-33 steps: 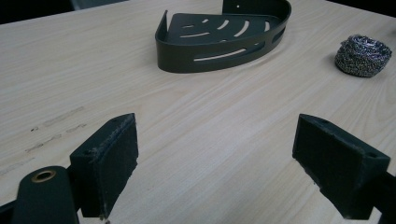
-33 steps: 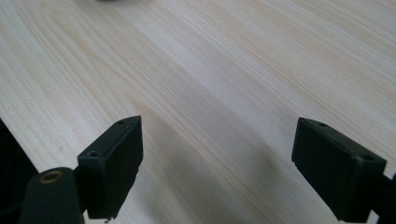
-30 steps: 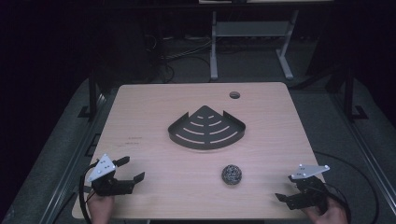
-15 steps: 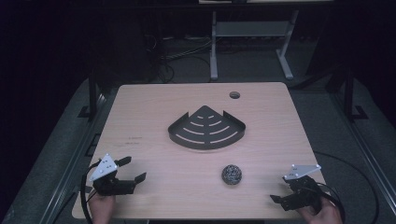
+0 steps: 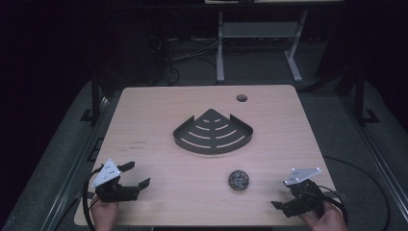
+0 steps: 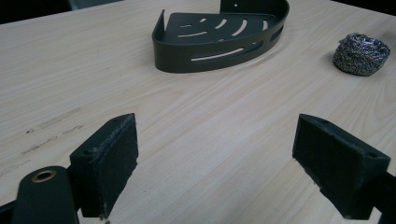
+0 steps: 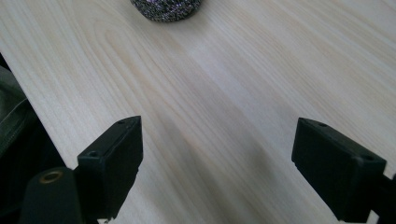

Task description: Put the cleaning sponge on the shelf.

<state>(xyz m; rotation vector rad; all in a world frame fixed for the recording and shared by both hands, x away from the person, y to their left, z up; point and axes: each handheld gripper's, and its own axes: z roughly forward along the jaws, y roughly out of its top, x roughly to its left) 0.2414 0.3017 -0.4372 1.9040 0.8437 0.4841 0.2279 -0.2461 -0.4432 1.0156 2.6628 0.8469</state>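
Two tongs, left (image 5: 133,174) and right (image 5: 278,209), gape wide near a round wire scourer (image 5: 239,179) on pale wood.

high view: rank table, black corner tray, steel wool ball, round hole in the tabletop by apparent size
1. table, by far the largest.
2. black corner tray.
3. steel wool ball.
4. round hole; smaller than the ball, though it lies farther from the camera, so that gap is less sure.
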